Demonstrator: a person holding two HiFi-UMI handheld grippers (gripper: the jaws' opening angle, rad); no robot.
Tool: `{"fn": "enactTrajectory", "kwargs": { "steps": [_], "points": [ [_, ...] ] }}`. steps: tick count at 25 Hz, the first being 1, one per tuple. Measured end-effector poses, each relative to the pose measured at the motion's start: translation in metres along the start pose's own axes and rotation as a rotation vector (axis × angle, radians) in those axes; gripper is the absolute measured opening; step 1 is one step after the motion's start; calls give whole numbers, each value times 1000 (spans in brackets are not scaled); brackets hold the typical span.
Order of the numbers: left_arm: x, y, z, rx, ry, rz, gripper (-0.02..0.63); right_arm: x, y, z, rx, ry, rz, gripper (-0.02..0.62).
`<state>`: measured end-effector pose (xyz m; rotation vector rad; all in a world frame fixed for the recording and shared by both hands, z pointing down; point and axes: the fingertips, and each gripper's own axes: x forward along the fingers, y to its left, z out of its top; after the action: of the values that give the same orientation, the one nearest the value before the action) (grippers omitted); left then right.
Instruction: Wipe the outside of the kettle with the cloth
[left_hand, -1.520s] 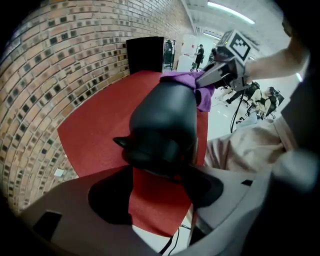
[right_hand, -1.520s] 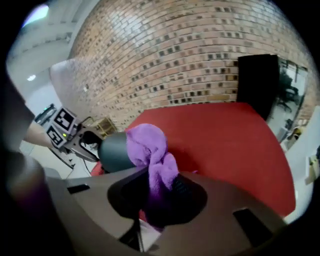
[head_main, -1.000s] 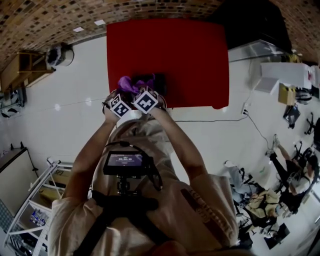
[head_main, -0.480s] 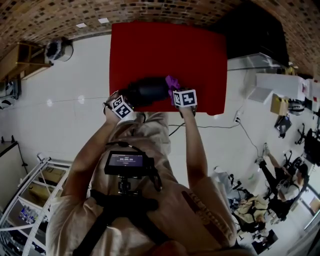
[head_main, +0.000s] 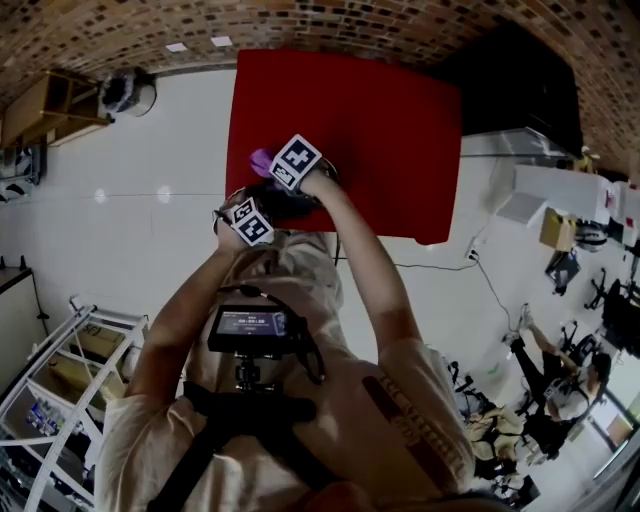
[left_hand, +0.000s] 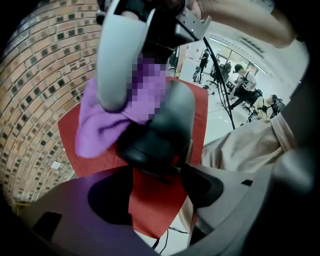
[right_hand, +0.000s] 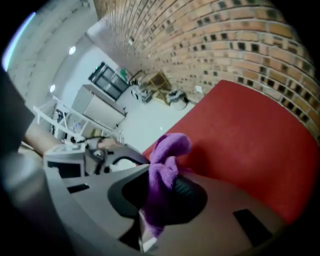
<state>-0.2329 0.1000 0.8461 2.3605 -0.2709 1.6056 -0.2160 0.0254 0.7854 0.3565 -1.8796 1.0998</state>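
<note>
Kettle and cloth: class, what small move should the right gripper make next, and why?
Probably sweep the cloth across the side of the kettle: the right gripper clamps the cloth against it, while the left gripper holds the kettle.

Kettle sits between the left gripper jaw tips and extends ahead of them, over the mat. Cloth is pinched in the right gripper jaws, bunching out past the tips. Ahead-left of the left gripper, cloth lies against the kettle, right gripper above it.
</note>
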Motion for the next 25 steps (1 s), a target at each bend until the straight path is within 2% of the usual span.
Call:
{"fn": "enactTrajectory", "kwargs": {
  "steps": [1,3,7,9,11,12,15,16,18,20,22,23,25],
  "points": [
    [0,0,0,-9,4,1,287,7,3,-5,-14,43,20,83],
    [1,1,-1,-30,7,1,287,-2,-8,-16,14,42,30,81],
    [0,1,0,-80,1,4,287,-44,-86,-70,214,15,-19,83],
    [1,0,-1,-107,3,7,287,-57,-129,-96,290,48,-65,83],
    [2,0,-2,-131,8,11,287,-63,-154,-102,285,98,-113,83],
    [2,0,-2,-143,11,13,287,-63,-157,-93,261,94,-117,83],
    [3,0,0,-174,22,16,287,-51,-132,-34,155,1,-12,84],
    [3,0,0,-182,27,16,287,-43,-117,-16,122,-8,44,84],
    [3,0,0,-193,41,13,287,-19,-87,7,70,35,157,84],
    [3,0,-1,-197,56,8,287,8,-65,10,17,128,237,84],
    [4,0,-2,-196,73,3,287,24,-61,0,-22,191,282,84],
    [5,1,-3,-194,81,1,287,23,-66,-5,-9,186,309,84],
    [4,3,-5,-190,93,-2,287,12,-85,-17,83,118,373,84]
  ]
}}
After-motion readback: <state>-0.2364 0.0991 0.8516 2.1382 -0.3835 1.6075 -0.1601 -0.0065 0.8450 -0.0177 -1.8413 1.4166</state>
